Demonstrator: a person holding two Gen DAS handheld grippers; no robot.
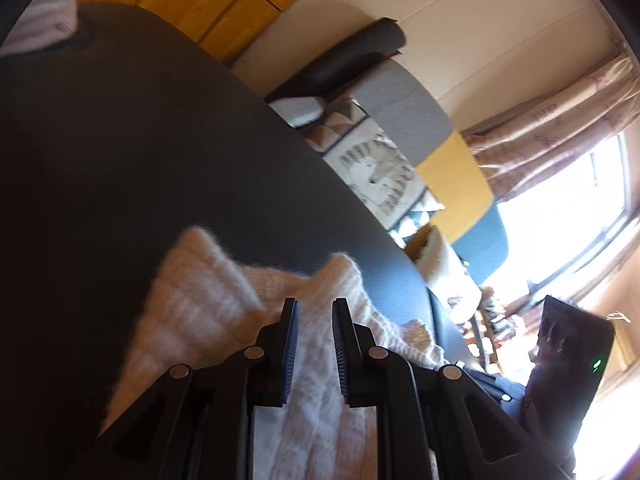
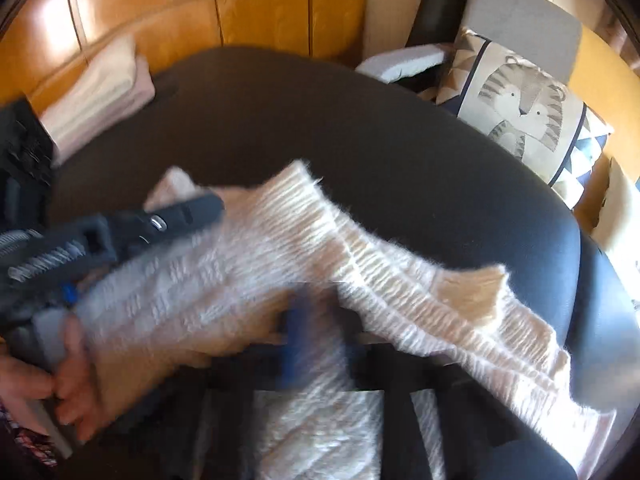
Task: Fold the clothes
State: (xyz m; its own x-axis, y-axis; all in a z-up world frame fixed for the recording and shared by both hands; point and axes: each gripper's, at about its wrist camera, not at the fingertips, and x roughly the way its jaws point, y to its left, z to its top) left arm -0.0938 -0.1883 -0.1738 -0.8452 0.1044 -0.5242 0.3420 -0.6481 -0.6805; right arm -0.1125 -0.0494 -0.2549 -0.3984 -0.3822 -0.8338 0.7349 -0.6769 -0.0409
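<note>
1. Nearest to you in the right wrist view, the right gripper [image 2: 298, 316] is badly blurred. Its fingers are closed right up, and the cream knit sweater [image 2: 280, 264] drapes over and around them. You cannot tell whether any knit is caught between the pads or whether the closed tips only prop the cloth from below.

2. On your left gripper [image 1: 314, 344] the fingers stand only narrowly apart. The knit fills that gap from tip to base, so the pads look pressed on a thick fold. That grip probably serves to pin one side of the garment while the other side is moved.

3. From the right wrist, your hand [image 2: 76, 380] wraps the left gripper's handle at the lower left. The tool reaches in over the sweater's near side.

4. The sweater lies on the near part of the dark bench [image 2: 320, 120]. It is partly lifted and rumpled. A ribbed edge [image 2: 304, 188] stands up toward the middle of the bench, and a long ribbed part trails off to the right. It is not yet flat, so the fold seems to be at an early stage.

5. At the far left edge of the bench sits a stack of folded clothes [image 2: 100, 92], well apart from the sweater. The finished pieces are likely kept there so the middle stays free for folding.

6. Beyond the bench stands a chair holding a tiger cushion [image 2: 520, 108]. A tiled orange floor [image 2: 260, 12] lies behind it.
</note>
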